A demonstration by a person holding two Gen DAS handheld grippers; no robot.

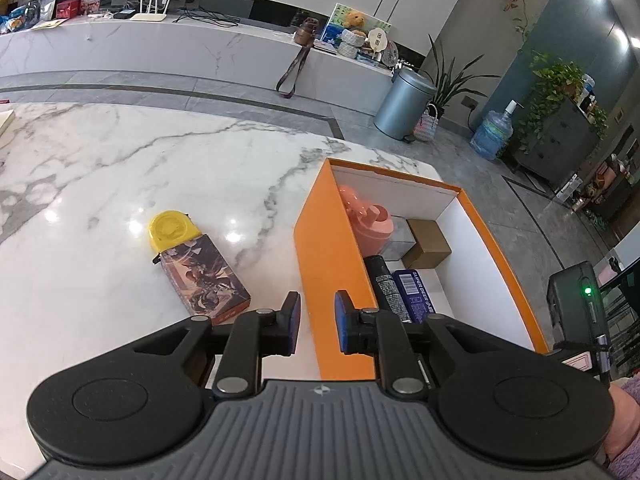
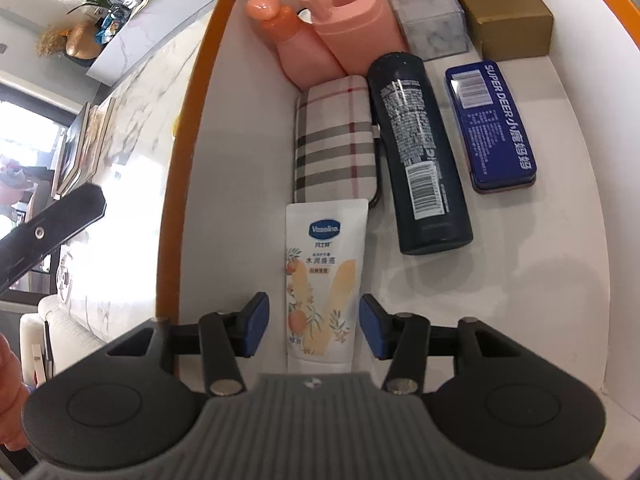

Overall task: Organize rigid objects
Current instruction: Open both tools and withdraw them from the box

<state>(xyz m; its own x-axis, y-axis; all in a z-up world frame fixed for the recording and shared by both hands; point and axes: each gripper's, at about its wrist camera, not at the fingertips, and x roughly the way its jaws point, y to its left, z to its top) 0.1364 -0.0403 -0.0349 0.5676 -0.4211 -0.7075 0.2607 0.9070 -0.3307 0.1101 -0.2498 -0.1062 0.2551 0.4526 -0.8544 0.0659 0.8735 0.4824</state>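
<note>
An orange box (image 1: 320,248) with white inner walls (image 2: 240,160) stands on the marble table. In it lie a pink bottle (image 2: 296,44), a pink cup (image 2: 356,24), a clear case (image 2: 430,20), a gold box (image 2: 508,16), a black bottle (image 2: 420,152), a blue tin (image 2: 490,124), a plaid case (image 2: 336,136) and a white Vaseline tube (image 2: 322,280). My right gripper (image 2: 314,326) hangs open over the tube's cap end; a strip of box floor shows beside its left pad. My left gripper (image 1: 318,320) is open over the box's left wall, with nothing between its fingers.
On the table left of the box lie a yellow tape measure (image 1: 172,232) and a printed card box (image 1: 204,280). A black device with a green light (image 1: 576,312) is at the box's right. Beyond the table's far edge are a grey bin (image 1: 404,104) and potted plants.
</note>
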